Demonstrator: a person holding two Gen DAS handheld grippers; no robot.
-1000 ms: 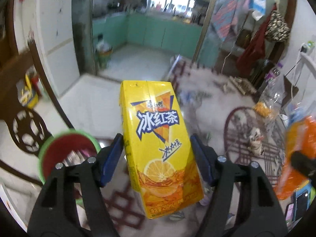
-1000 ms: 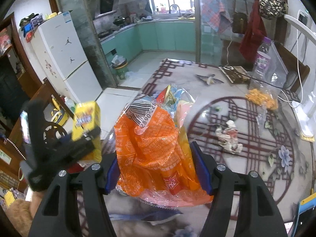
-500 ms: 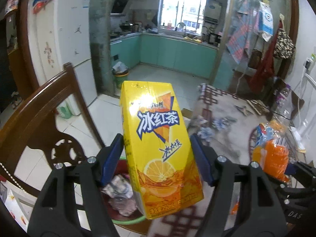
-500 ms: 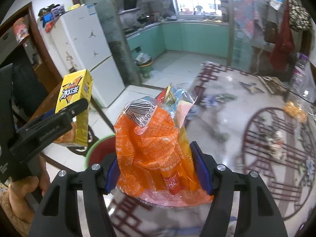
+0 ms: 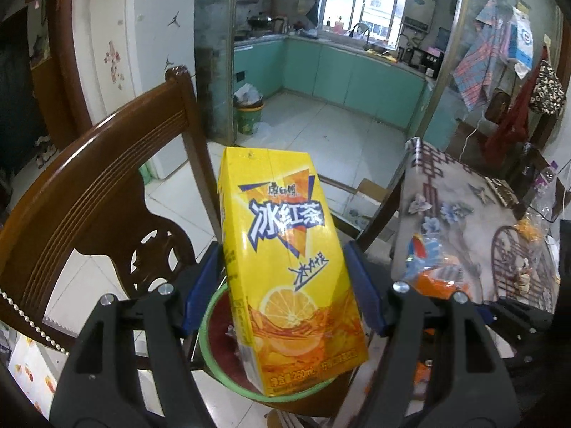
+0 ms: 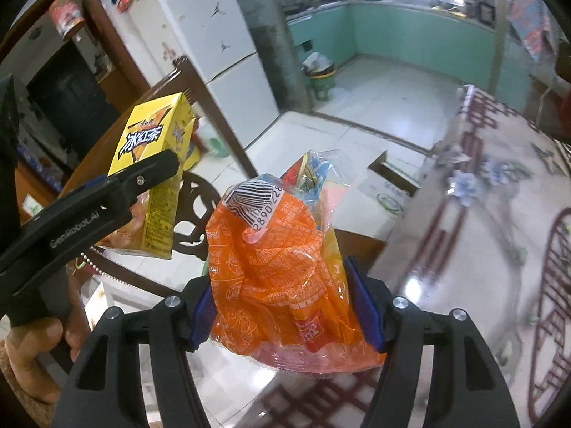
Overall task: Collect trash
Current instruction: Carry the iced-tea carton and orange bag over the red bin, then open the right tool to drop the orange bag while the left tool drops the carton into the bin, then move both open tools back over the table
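My left gripper (image 5: pixel 283 285) is shut on a yellow iced-tea carton (image 5: pixel 285 264) and holds it upright above a green-rimmed red bin (image 5: pixel 228 353) that sits on a wooden chair. The carton (image 6: pixel 153 174) and the left gripper also show at the left of the right wrist view. My right gripper (image 6: pixel 285 306) is shut on a crumpled orange snack wrapper (image 6: pixel 282 285) with clear plastic around it, held off the table's left edge. The wrapper (image 5: pixel 433 278) shows in the left wrist view just right of the carton.
A carved wooden chair back (image 5: pixel 107 164) rises left of the bin. The patterned glass-topped table (image 6: pixel 499 235) is to the right. A cardboard box (image 6: pixel 392 174) lies on the tiled floor. A white fridge (image 6: pixel 200 35) and another green bin (image 5: pixel 248 114) stand beyond.
Both grippers have moved left off the table toward the chair, still holding their items. The carton now hangs over the bin, and the wrapper has come closer to it.
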